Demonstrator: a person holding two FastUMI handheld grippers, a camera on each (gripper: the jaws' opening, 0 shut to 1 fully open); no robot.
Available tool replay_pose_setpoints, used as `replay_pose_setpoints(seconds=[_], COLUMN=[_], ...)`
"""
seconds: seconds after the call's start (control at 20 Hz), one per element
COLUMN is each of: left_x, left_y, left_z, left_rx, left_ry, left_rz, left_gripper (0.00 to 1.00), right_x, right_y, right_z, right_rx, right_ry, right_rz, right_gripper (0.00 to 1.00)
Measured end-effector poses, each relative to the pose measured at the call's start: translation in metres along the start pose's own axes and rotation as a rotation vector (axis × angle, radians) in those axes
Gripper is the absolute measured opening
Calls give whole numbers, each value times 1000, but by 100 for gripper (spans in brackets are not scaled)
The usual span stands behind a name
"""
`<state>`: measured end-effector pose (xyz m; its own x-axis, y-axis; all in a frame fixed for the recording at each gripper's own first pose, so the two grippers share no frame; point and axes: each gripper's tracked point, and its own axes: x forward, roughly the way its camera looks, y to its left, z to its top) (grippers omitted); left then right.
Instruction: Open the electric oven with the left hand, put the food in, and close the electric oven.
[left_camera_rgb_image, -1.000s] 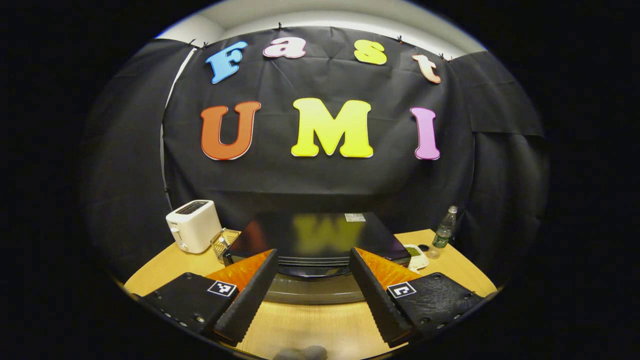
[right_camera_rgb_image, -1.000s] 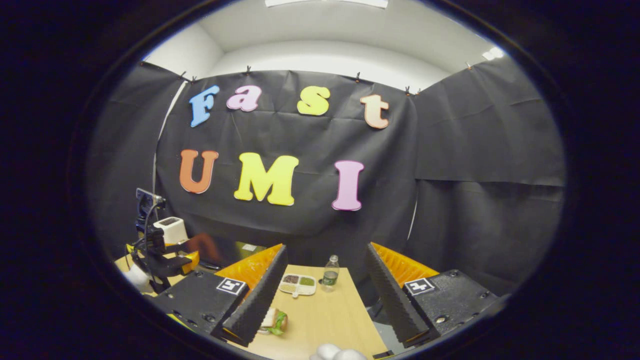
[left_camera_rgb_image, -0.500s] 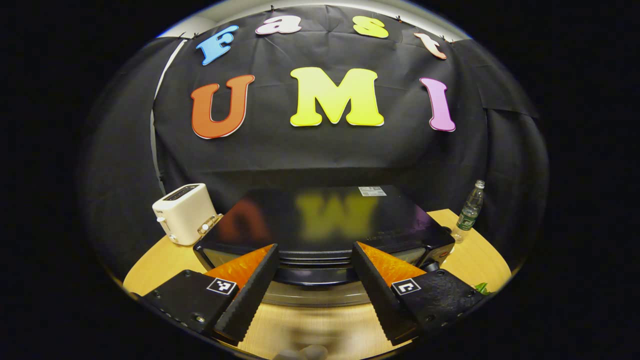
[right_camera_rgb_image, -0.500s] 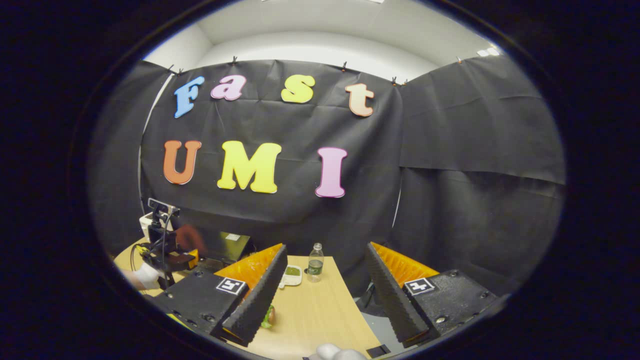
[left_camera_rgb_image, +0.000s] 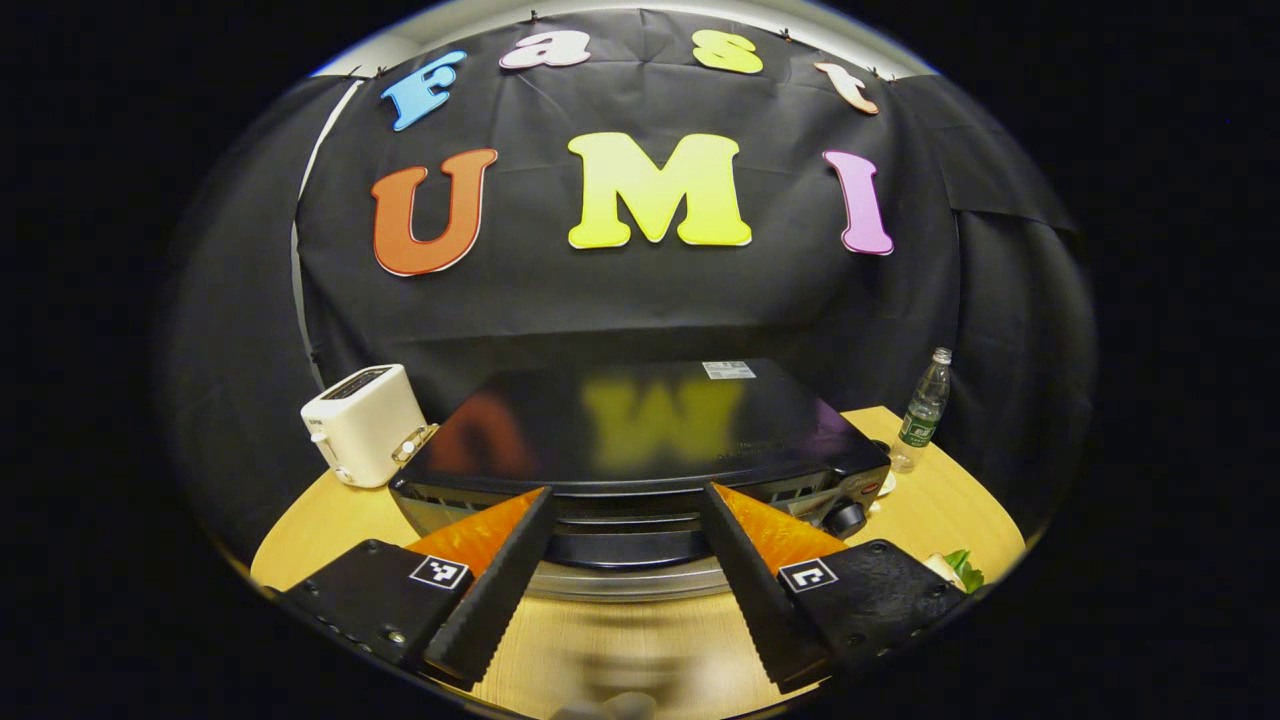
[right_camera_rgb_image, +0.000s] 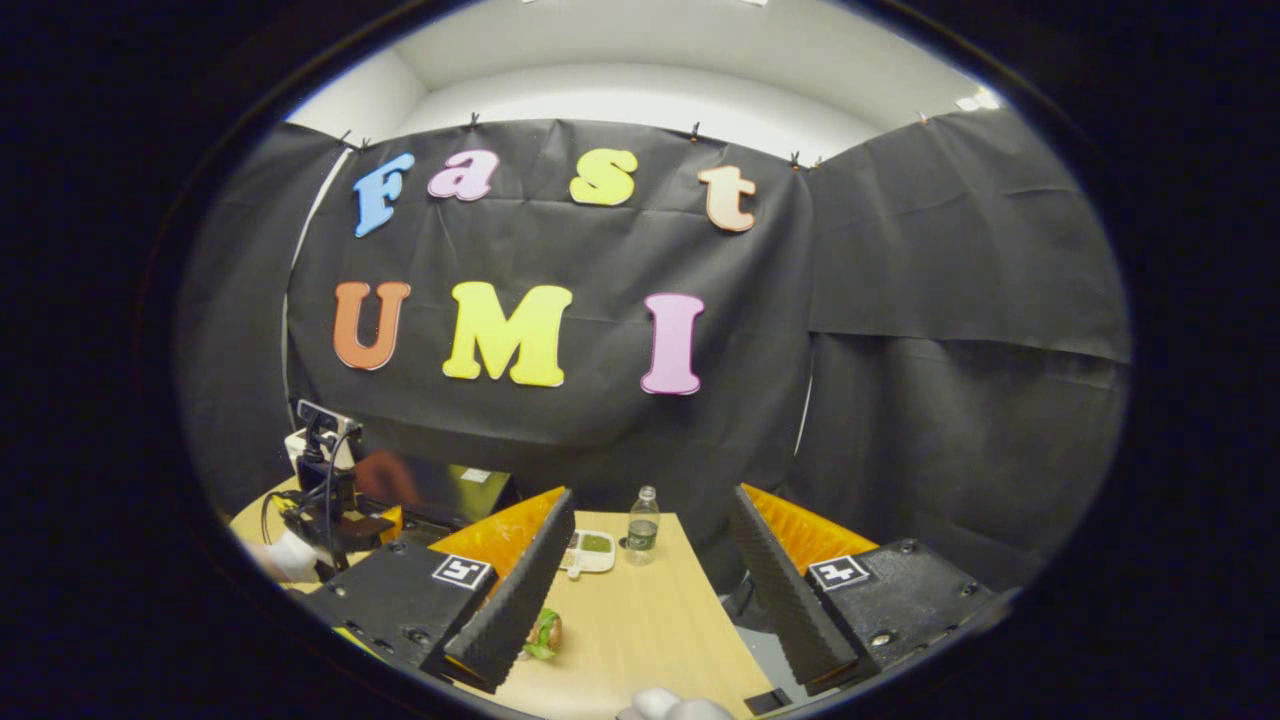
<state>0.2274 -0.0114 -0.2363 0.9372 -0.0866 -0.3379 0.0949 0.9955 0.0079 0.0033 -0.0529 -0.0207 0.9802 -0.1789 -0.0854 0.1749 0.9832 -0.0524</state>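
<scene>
Reaching for the door was the step we judged to be in hand. Our left gripper (left_camera_rgb_image: 625, 590) was spread wide and held nothing, its fingers framing the electric oven (left_camera_rgb_image: 640, 440) dead ahead at twelve o'clock in the left gripper view. The oven door looked closed; we could not clearly make out a handle beyond a pale bar low on its front, between the fingers. To do this well, we reckoned the fingers should straddle that bar squarely and close before any pull, then swing down and back along the door's arc.

Our right gripper (right_camera_rgb_image: 640, 590) was likewise wide and empty, hovering over the surface (right_camera_rgb_image: 640, 630), with the sandwich (right_camera_rgb_image: 545, 632) just beside its left finger at about eight o'clock in the right gripper view.

Room looked fair: bare surface lay before the oven for the door. The toaster (left_camera_rgb_image: 360, 422) stood near the oven at ten o'clock, the water bottle (left_camera_rgb_image: 922, 408) at two o'clock by the far edge, and the compartment tray (right_camera_rgb_image: 590, 550) near it.
</scene>
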Motion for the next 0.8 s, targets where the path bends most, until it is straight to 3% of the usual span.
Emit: replay_pose_setpoints(seconds=[0.15, 0.2, 0.25, 0.8], left_x=[-13, -16, -21, -67], left_y=[-2, -2, -2, -4], left_z=[-8, -10, -13, -64], left_rx=[5, 4, 5, 5], left_ry=[2, 2, 7, 47], left_rz=[-2, -4, -6, -9], left_gripper=[97, 97, 97, 96], right_x=[-3, -4, -4, -19], right_y=[4, 5, 6, 17], right_z=[0, -1, -2, -22], right_rx=[0, 1, 1, -6], right_ry=[-2, -1, -1, 33], right_rz=[18, 19, 24, 64], right_gripper=[94, 100, 94, 94])
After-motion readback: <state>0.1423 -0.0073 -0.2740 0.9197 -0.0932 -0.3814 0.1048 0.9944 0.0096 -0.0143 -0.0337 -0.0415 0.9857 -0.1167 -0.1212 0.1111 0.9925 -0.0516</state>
